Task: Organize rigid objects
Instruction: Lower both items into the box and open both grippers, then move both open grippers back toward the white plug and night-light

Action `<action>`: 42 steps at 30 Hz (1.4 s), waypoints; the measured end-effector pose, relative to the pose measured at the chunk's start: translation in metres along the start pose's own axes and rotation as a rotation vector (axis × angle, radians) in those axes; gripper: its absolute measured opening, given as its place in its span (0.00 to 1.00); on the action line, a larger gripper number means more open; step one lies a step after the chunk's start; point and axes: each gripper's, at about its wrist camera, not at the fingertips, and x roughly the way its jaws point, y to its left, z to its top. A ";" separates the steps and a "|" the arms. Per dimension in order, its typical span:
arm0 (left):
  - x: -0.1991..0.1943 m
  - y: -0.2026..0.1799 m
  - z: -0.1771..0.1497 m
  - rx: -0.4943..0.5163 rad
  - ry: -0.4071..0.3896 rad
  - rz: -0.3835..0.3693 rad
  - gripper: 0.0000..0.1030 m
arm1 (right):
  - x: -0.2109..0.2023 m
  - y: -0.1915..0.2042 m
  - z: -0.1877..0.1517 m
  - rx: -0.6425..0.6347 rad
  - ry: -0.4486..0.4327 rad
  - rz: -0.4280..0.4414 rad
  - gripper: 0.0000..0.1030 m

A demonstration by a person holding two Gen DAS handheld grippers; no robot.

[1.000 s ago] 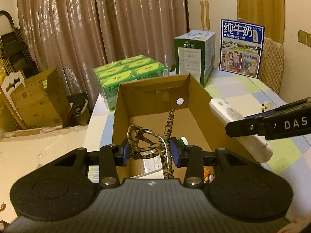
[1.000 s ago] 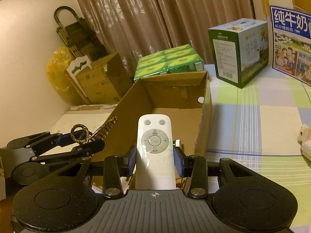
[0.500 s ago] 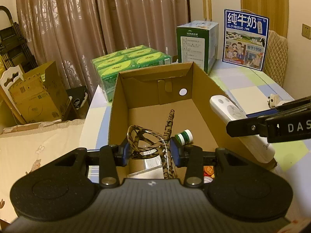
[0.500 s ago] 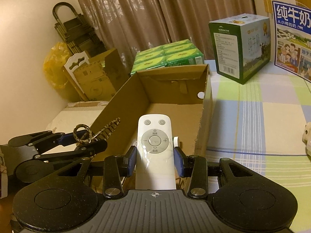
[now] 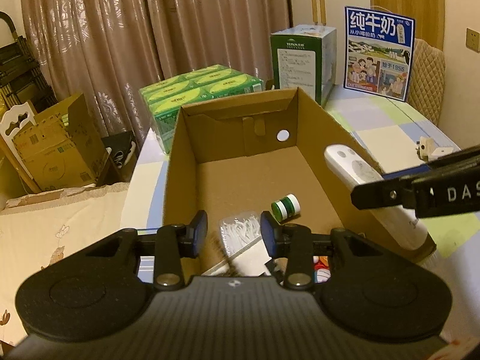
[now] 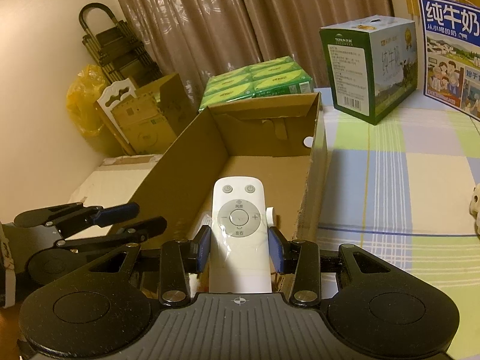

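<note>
The right gripper [image 6: 240,247] was held over the near right edge of the cardboard box [image 5: 180,156], its fingers pinched on the sides of a white remote [image 6: 240,228] that was pointed toward the box's far wall. The left gripper [image 5: 234,234] was poised above the box's near end, its fingers spread with nothing gripped between them. On the box floor, a green-and-white roll [image 5: 285,207] and a clear packet [image 5: 240,234] were seen lying near the front.
</note>
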 end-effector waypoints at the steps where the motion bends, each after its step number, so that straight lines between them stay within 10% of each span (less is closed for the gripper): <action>1: -0.001 0.001 0.000 -0.004 -0.003 0.003 0.33 | 0.000 0.000 0.000 0.000 0.000 0.001 0.36; 24: -0.025 0.017 -0.002 -0.051 -0.031 0.019 0.33 | -0.011 -0.001 0.001 0.005 -0.037 0.012 0.48; 42: -0.092 -0.041 0.013 -0.074 -0.124 -0.091 0.33 | -0.125 -0.045 -0.028 0.025 -0.155 -0.127 0.57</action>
